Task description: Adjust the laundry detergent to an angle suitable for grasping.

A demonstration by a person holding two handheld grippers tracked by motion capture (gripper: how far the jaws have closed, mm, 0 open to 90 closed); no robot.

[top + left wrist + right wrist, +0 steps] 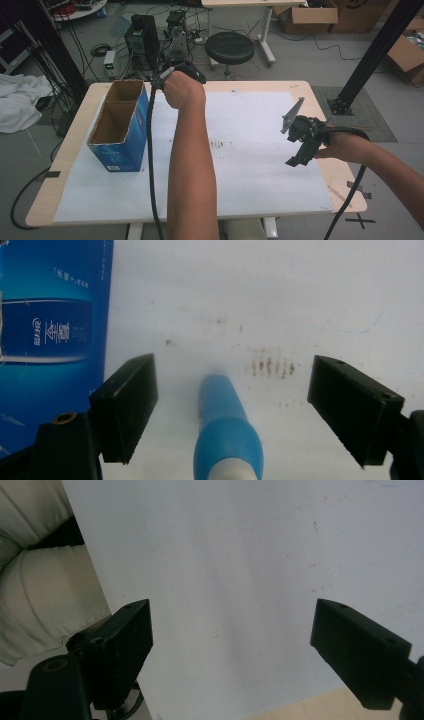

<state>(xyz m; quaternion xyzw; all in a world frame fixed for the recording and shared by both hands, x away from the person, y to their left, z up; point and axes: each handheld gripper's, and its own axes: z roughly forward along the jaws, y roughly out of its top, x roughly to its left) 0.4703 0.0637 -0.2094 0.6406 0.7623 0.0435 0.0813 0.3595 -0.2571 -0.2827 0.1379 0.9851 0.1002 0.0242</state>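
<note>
A blue cylindrical object with a white band lies on the white sheet, pointing away between the jaws of my left gripper. The jaws stand wide apart on either side of it and do not touch it. In the high view the left gripper is at the far side of the table, mostly under the hand. An open-topped blue carton stands to its left, and its printed side is close by. My right gripper hovers open over the sheet's right part, holding nothing.
The white sheet covers most of the wooden table. Faint brown stains mark its middle. Behind the table stand a black stool and camera gear. A black frame post rises at the right.
</note>
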